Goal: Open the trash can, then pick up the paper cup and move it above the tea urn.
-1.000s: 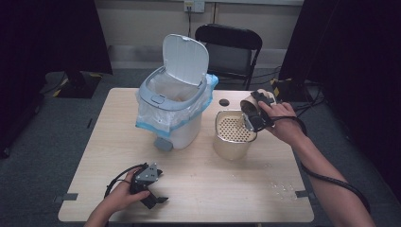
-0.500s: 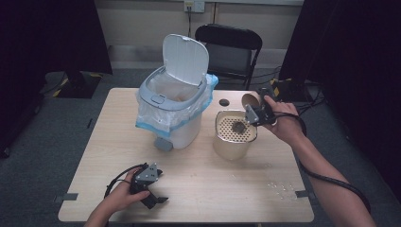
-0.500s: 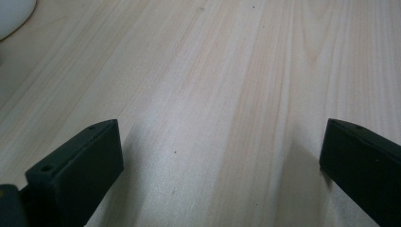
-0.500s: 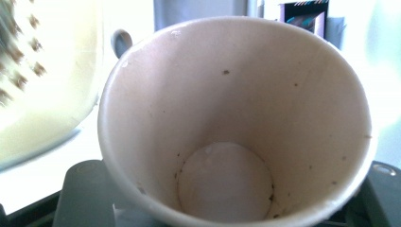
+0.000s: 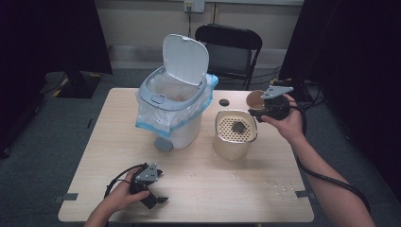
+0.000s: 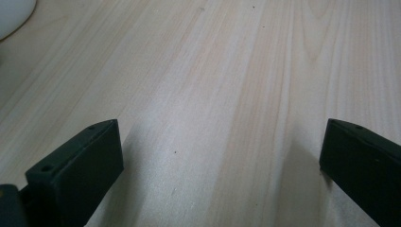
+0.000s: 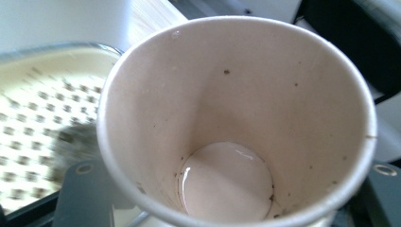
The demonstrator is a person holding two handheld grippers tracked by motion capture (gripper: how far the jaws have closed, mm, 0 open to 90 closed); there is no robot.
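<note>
My right gripper [image 5: 263, 107] clamps the emptied paper cup [image 5: 256, 99], tipped, just right of the strainer pot [image 5: 235, 135]. The bin [image 5: 174, 101] lies further left. My left gripper [image 5: 152, 193] rests open and empty on the counter [image 5: 213, 189].

The bin [image 5: 175, 111] stands left of the strainer pot [image 5: 235, 135] (cup [image 5: 256, 100] behind, right).

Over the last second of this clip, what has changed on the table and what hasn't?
The right tool, shut on the paper cup, has lifted it up and away from over the strainer container, turning its mouth upward; the cup looks nearly empty, with a few specks inside. The left tool stayed open on the table. The open-lidded bin is unmoved.
</note>
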